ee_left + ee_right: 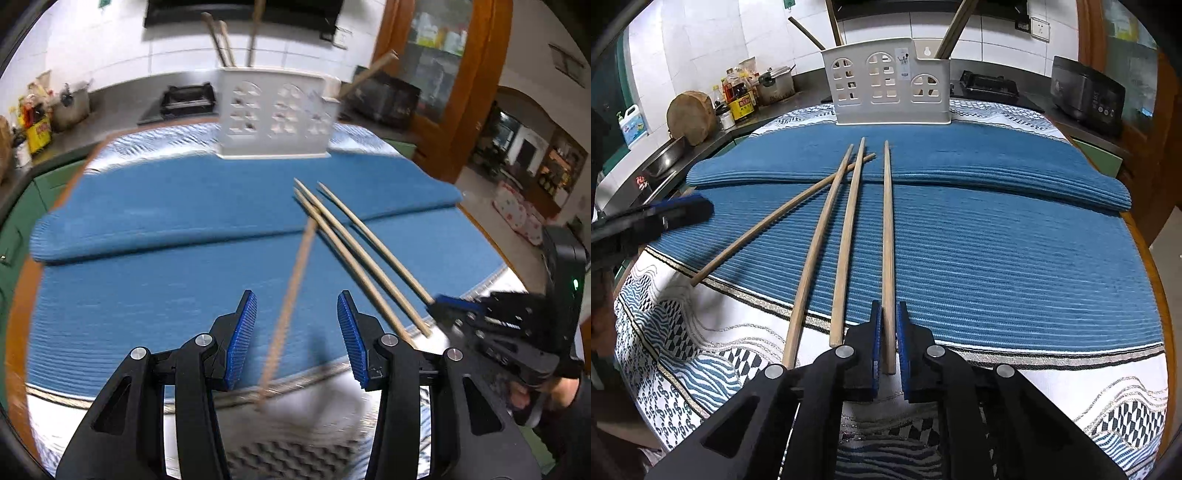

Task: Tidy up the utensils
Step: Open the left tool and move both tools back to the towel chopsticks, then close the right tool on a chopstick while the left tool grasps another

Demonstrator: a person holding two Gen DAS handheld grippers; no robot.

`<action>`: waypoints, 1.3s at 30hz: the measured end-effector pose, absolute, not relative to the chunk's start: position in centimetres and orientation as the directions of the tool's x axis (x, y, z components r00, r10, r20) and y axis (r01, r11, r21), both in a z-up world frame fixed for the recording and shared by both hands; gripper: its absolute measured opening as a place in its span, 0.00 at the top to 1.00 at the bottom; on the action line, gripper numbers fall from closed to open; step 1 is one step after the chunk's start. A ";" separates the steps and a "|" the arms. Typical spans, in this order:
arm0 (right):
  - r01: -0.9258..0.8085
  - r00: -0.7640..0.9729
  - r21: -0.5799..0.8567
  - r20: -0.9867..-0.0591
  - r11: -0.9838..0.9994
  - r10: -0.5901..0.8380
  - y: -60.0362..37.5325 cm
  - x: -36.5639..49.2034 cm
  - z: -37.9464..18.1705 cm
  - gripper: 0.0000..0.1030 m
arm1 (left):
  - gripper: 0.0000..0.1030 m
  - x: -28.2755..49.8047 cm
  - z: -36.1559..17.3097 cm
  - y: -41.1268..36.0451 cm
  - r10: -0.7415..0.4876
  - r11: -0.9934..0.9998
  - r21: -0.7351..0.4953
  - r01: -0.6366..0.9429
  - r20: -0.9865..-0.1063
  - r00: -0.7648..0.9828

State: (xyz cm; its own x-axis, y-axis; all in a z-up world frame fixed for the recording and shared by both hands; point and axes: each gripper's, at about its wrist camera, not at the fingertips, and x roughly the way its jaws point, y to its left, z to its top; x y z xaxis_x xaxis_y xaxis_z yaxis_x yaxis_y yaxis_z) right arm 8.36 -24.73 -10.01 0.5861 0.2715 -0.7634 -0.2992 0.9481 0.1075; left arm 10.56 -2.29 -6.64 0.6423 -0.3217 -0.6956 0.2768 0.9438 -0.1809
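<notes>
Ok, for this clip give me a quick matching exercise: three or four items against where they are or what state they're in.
Items:
1. left gripper
2. right gripper
3. crossed chopstick
4. white utensil holder

States:
A. stands at the far edge of the blue mat, chopsticks upright in it
B. jaws wide apart, holding nothing
C. lies diagonally across two others
D. jaws closed around one chopstick's near end

Pairs: 1-B, 2-D, 3-C, 4-A

A holder [892, 86] stands at the far edge of the bench [1141, 236], with several sticks [951, 31] upright in it. Before it a folded mat [997, 236] covers the middle of the bench. Four chopsticks [849, 229] lie on the mat, running from near edge to far; the leftmost [768, 225] crosses two of them. The right tongs [887, 347] straddle the rightmost chopstick [887, 236] at the near edge.
</notes>
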 end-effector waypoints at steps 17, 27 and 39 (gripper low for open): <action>-0.328 0.572 0.180 -0.744 0.927 0.347 -28.7 7.6 -9.2 0.93 | 0.59 10.1 -9.0 -10.1 -0.277 0.961 -0.199 0.194 -0.741 0.612; -0.336 0.559 0.223 -0.734 0.915 0.385 -30.0 7.6 -9.5 0.93 | 0.71 11.0 -10.7 -12.6 -0.104 0.994 -0.053 0.101 -0.778 0.619; -0.322 0.555 0.221 -0.744 0.921 0.373 -29.8 8.2 -10.0 0.92 | 0.82 11.6 -10.4 -13.0 -0.079 0.992 -0.005 0.122 -0.789 0.609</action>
